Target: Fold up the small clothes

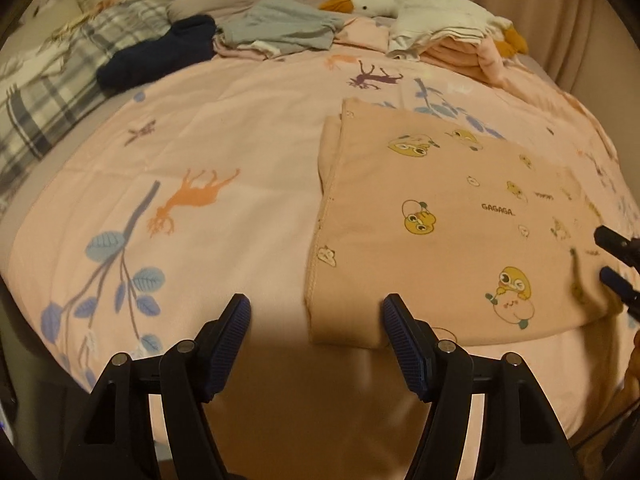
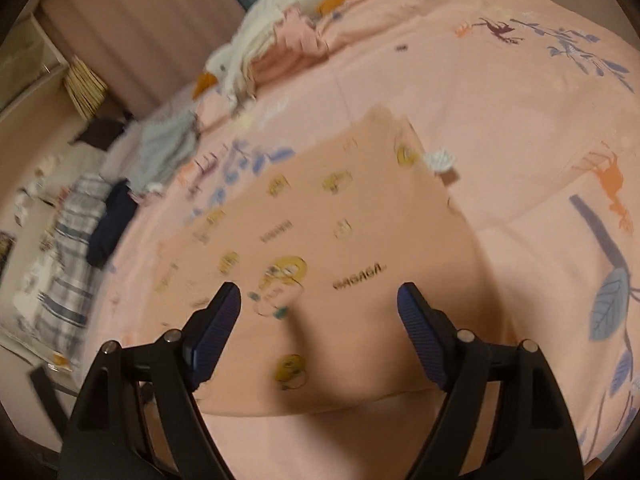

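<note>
Pink bedspread under folded peach garment — both grippers spread, empty.

- I see wide bare bedspread left of the folded peach garment, right down to the bed's near edge.
- Along the far edge, clutter blocks me: navy garment, grey clothes, goose plush, pink stack.
- A plaid blanket crowds the far left corner.
- My right gripper hangs over the garment's right end.
</note>
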Available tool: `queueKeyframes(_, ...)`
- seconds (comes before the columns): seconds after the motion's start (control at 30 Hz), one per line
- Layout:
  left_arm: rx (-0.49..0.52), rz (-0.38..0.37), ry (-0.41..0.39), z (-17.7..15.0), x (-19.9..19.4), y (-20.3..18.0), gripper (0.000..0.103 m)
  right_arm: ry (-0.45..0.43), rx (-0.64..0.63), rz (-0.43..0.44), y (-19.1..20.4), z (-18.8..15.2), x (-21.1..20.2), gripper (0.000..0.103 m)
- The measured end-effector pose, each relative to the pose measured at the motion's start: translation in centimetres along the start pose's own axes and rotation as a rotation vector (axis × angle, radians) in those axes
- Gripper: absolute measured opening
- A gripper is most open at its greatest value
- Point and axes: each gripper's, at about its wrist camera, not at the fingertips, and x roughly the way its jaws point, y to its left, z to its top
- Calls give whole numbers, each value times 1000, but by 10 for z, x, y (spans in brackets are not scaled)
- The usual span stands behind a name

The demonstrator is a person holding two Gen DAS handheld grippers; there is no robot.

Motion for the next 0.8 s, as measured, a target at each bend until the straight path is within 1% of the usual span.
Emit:
queueKeyframes(0.07, 3, 1, -3, -1, -2, 3, 68, 0, -5, -8, 5, 1, 5, 82)
queueKeyframes(0.13, -17, -24, -12, -1, -1, 5, 68, -7, -8, -9, 6, 1, 4, 83)
queueKeyframes(0.23, -43, -30, 21, -3, 0, 7, 68, -13, -23, -18, 7, 1, 3, 83)
queueKeyframes(0.27, -55, -54, 27, -4, -2, 7, 68, -14, -26, -20, 8, 1, 4, 83)
queueKeyframes(0.33, -91, -170, 40, -5, -5, 9, 68, -12, -30, -23, 9, 3, 7, 83)
queueKeyframes(0.37, -122, -276, 63, -7, -5, 9, 68, -12, -33, -24, 9, 3, 7, 83)
queueKeyframes(0.47, -190, -454, 119, -9, 0, 9, 68, -18, -43, -32, 12, 4, 8, 83)
queueKeyframes(0.53, -229, -469, 125, -6, 5, 9, 68, -17, -50, -38, 13, 5, 9, 83)
queueKeyframes(0.6, -280, -462, 101, -2, 10, 13, 68, -17, -56, -41, 14, 4, 10, 83)
queueKeyframes(0.67, -357, -467, 89, 2, 15, 18, 68, -16, -61, -42, 14, 4, 10, 83)
queueKeyframes(0.7, -406, -460, 77, 4, 18, 21, 68, -13, -61, -41, 14, 4, 11, 83)
queueKeyframes(0.73, -425, -456, 67, 5, 19, 22, 68, -10, -59, -39, 13, 4, 11, 83)
queueKeyframes(0.8, -468, -444, 22, 10, 24, 25, 68, -14, -54, -26, 11, 4, 10, 83)
